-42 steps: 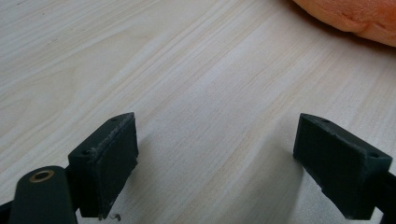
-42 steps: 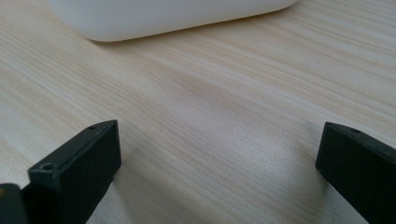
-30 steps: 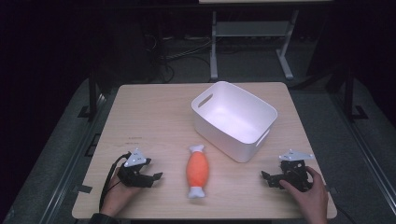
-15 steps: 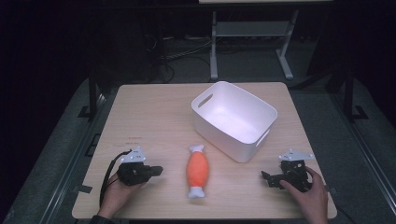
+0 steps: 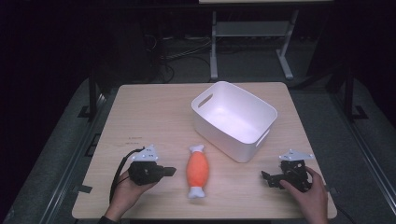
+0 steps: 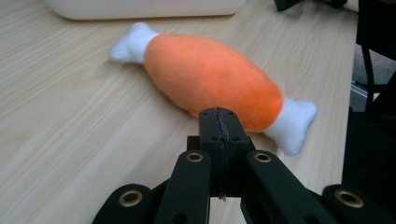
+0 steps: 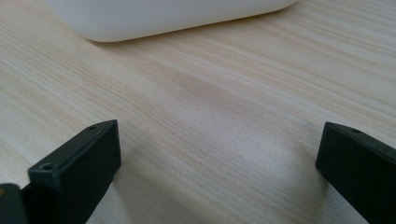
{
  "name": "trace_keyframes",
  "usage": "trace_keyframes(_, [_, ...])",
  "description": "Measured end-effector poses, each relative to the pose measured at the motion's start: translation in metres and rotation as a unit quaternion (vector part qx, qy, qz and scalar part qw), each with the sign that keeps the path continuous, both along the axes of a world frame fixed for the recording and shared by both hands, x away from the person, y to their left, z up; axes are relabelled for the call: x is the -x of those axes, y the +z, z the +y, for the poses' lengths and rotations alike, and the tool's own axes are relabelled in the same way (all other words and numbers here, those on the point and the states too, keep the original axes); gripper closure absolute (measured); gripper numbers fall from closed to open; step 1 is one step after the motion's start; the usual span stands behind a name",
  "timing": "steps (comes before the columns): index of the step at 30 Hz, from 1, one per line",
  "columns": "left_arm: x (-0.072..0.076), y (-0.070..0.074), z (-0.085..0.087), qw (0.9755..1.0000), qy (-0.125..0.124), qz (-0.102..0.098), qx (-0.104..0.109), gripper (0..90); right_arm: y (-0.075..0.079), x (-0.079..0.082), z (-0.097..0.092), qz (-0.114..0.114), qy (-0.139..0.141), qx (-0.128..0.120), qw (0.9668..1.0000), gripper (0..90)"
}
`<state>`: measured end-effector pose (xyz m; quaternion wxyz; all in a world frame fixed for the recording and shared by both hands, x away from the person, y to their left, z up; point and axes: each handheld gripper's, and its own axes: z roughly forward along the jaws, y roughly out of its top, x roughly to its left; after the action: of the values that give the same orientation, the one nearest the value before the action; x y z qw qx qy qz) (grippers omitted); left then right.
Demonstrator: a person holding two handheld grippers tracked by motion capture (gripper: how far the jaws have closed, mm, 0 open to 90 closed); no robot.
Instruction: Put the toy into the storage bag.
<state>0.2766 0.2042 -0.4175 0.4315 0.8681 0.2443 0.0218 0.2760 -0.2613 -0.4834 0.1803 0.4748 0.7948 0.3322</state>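
Note:
An orange plush drumstick (image 5: pixel 198 171) with white bone ends lies near the table's front edge, between my two grippers. My left gripper (image 5: pixel 171 171) sits just left of it, shut with nothing in it, its tips pointing at the toy and a small gap away. In the left gripper view the closed jaws (image 6: pixel 218 122) meet in front of the drumstick (image 6: pixel 210 82). My right gripper (image 5: pixel 267 178) rests at the front right, open, with bare wood between its fingers (image 7: pixel 79 158).
A white plastic bin (image 5: pixel 233 119) with handle slots stands empty behind the toy, right of centre; its base (image 7: pixel 163 16) shows in the right gripper view. The wooden table (image 5: pixel 154 116) has dark floor and a metal stand (image 5: pixel 247 32) beyond it.
My left gripper's jaws have closed on nothing, and the hand has lifted slightly and moved right toward the drumstick. The right gripper and the toy have stayed put.

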Motion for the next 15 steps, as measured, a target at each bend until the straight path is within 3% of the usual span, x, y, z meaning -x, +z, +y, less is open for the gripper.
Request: trace_keyframes(15, [0.002,0.003,-0.051,0.9983,-0.057,0.008,0.003,89.8,0.000,0.000,0.000,-0.001,0.000,0.000,1.0000,0.0])
